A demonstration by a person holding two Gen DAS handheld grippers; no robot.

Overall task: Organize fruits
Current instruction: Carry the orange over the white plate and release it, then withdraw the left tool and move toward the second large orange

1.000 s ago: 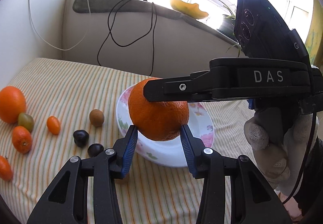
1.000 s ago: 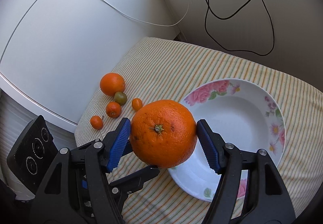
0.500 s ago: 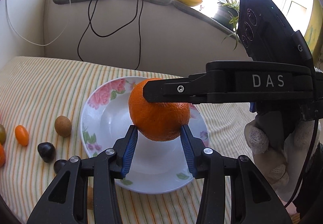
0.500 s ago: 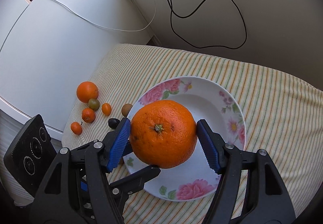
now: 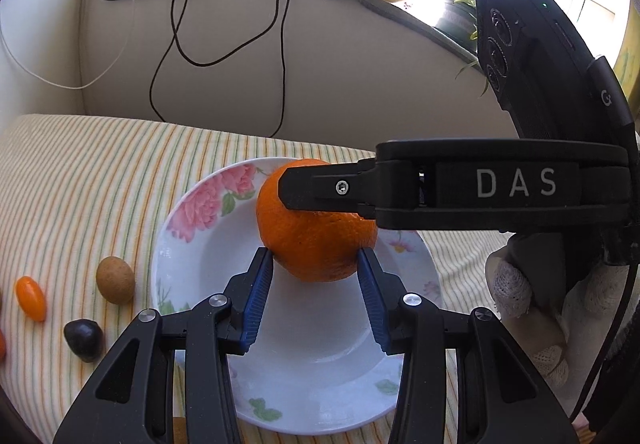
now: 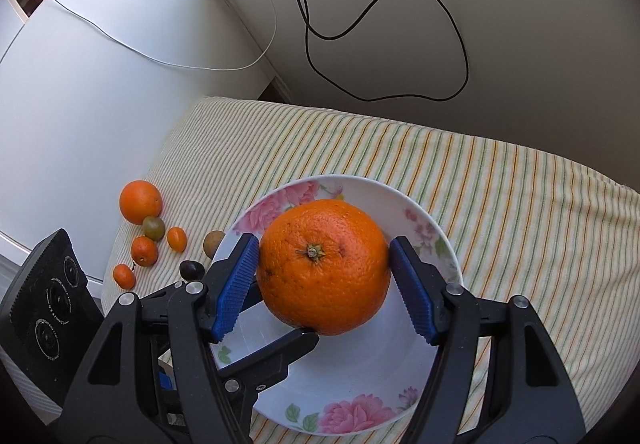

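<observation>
A large orange [image 6: 324, 268] hangs over the bowl of a white floral plate [image 6: 420, 216]. My right gripper [image 6: 324, 270] is shut on it, blue pads pressed on its left and right sides. In the left wrist view the same orange [image 5: 316, 240] sits at the tips of my left gripper [image 5: 314, 276], whose pads press its lower sides. The right gripper's black finger [image 5: 320, 188] crosses the orange's top there. One left finger [image 6: 280, 352] shows under the orange in the right wrist view. The plate [image 5: 200, 212] lies on a striped cloth.
Left of the plate lie several small fruits: an orange [image 6: 141, 202], a green one [image 6: 154, 228], a brown one [image 5: 115, 279], a dark one [image 5: 84, 339] and an oval orange one [image 5: 30, 298]. A gloved hand [image 5: 532, 304] holds the right gripper. Cables hang down the wall behind.
Both grippers carried the orange to the right and slightly down; it now hangs over the middle of the plate instead of its left edge. The loose fruits slid toward the left border.
</observation>
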